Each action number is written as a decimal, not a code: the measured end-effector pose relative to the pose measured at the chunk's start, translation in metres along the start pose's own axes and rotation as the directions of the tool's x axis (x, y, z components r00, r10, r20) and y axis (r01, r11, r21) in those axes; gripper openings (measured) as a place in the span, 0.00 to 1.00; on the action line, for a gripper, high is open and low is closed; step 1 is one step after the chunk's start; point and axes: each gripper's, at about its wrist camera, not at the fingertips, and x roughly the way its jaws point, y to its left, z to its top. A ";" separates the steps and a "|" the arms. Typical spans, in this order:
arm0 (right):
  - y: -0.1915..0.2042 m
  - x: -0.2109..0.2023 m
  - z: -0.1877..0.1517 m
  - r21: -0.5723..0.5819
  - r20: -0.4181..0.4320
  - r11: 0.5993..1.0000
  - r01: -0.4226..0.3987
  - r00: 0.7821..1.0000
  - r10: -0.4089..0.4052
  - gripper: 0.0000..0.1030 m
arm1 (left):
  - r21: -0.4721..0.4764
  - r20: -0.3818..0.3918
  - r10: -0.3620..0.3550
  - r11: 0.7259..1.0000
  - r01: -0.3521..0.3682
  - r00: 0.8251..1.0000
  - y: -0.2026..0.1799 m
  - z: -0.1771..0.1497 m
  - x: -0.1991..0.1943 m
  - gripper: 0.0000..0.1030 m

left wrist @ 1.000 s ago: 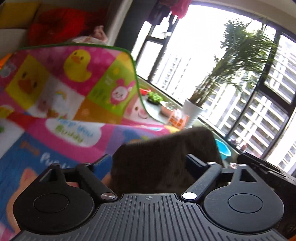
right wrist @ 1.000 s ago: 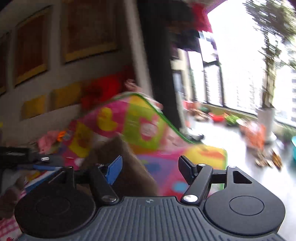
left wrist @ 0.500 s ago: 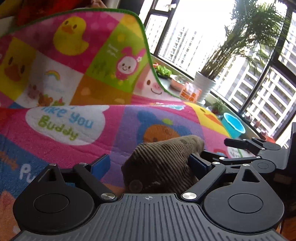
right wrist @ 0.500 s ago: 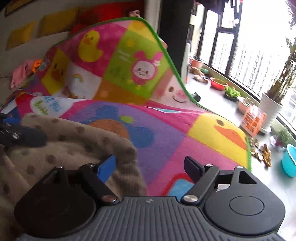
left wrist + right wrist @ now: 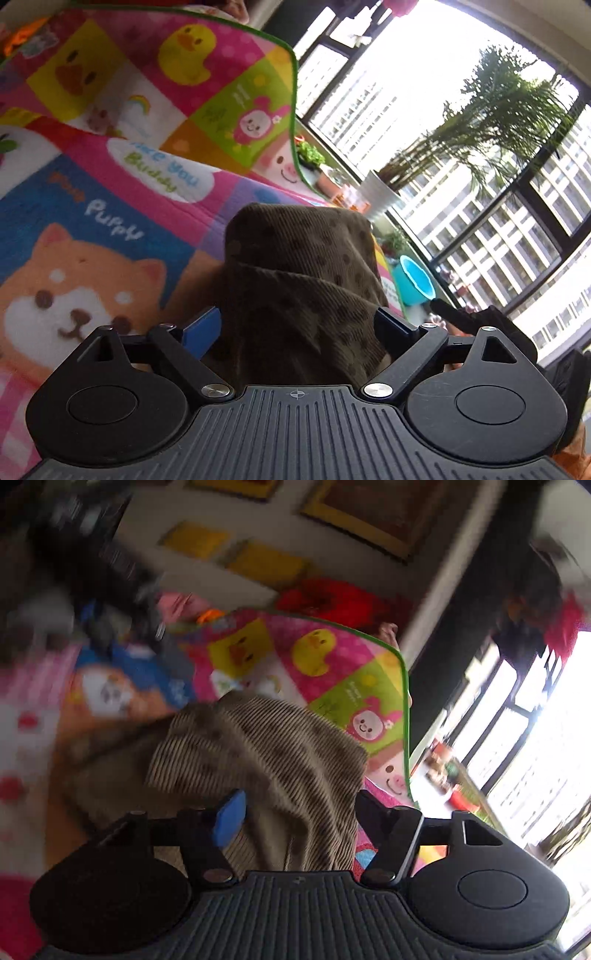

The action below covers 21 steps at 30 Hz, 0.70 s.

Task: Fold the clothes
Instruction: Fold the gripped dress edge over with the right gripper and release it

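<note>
A brown corduroy garment with dark dots (image 5: 295, 258) lies bunched on a bright cartoon play mat (image 5: 110, 240). My left gripper (image 5: 295, 325) stands wide, and the bunch fills the gap between its blue pad and its black finger. In the right wrist view, which is blurred by motion, the same garment (image 5: 258, 746) drapes between the fingers of my right gripper (image 5: 299, 812). Its jaws are closing, and the cloth lies against the blue pad but looks just clear of the right finger. The right gripper (image 5: 480, 325) also shows at the right edge of the left wrist view.
The mat's far part (image 5: 314, 657) stands folded up, edged in green. Beyond it are a red cushion (image 5: 332, 598) and yellow cushions (image 5: 266, 565) against the wall. A white-potted palm (image 5: 380, 192) and a blue basin (image 5: 415, 280) stand by the tall windows.
Both views have rolled. The garment stands higher between the left jaws than half a second ago. It now sits between the right jaws instead of to their left, and those jaws have narrowed.
</note>
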 end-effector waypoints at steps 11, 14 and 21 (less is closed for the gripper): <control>0.039 0.014 0.019 -0.070 0.102 0.997 -0.040 0.994 0.047 0.13 | -0.075 0.066 0.066 0.995 -0.061 0.996 0.023 -0.004 -0.036 0.94; 0.045 -0.009 0.034 -0.016 0.105 0.966 -0.258 0.960 0.258 0.08 | -0.074 0.101 0.080 0.995 -0.073 0.992 0.028 -0.004 -0.051 0.95; 0.057 -0.051 0.015 -0.026 0.074 0.919 -0.394 0.916 0.395 0.23 | -0.085 0.066 0.035 0.996 -0.029 0.997 0.027 -0.014 -0.040 0.95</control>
